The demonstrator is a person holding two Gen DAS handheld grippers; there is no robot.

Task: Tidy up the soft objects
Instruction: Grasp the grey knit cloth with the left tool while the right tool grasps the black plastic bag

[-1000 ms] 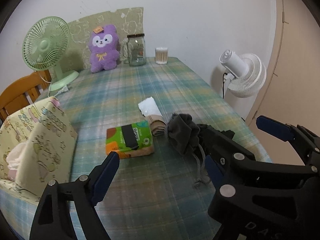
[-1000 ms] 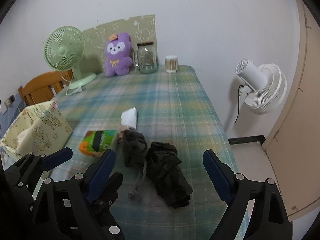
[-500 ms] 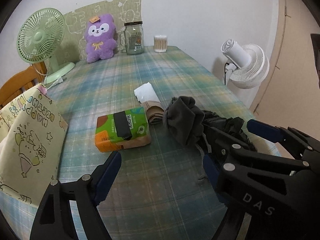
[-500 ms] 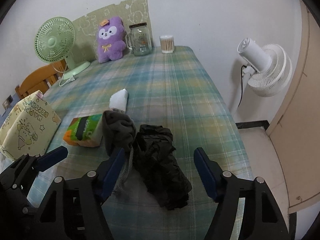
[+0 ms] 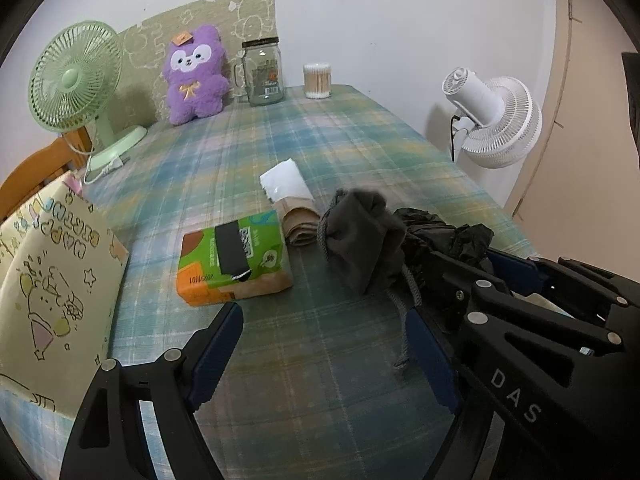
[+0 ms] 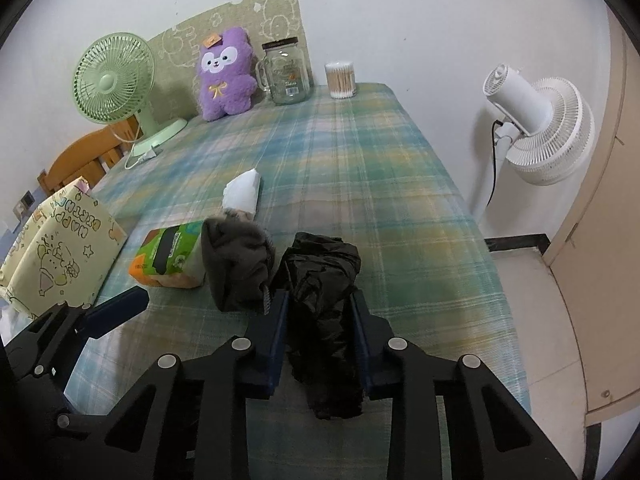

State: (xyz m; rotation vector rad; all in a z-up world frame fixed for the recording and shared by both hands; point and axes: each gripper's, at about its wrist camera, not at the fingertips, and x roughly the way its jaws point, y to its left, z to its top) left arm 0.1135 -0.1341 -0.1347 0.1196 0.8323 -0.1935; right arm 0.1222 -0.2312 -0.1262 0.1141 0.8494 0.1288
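**Desk:** What am I looking at on the checked tablecloth [image 6: 400, 168]?

**Operator:** My right gripper [image 6: 318, 312] closing on the crumpled black bag [image 6: 320, 280], both blue pads against its sides. The bag lies near the front right of the table, touching the grey drawstring pouch [image 6: 236, 264] on its left. My left gripper [image 5: 324, 344] hangs wide open over bare cloth, holding nothing; the pouch's cord [image 5: 406, 320] trails down beside its right finger.

**Desk:** How do you finish the pickup cleanly?

**Operator:** I judge the squeeze should complete before any lift, since thin plastic compresses and slips. I'd rise straight up and watch that the pouch cord, just beside the left pad, doesn't come along. The yellow printed bag [image 6: 60, 256] at the left edge looks a likely destination, though I can't confirm that.

**Desk:** What has changed from a second ago?

**Operator:** The right jaws then stood wide, well clear of the black bag on either side; now they pinch it. Both grippers have dipped a little toward the table. The tissue pack [image 5: 232, 260], the white packet [image 5: 284, 182] and the tan roll [image 5: 300, 224] lie as before, and the left jaws are hardly narrower.
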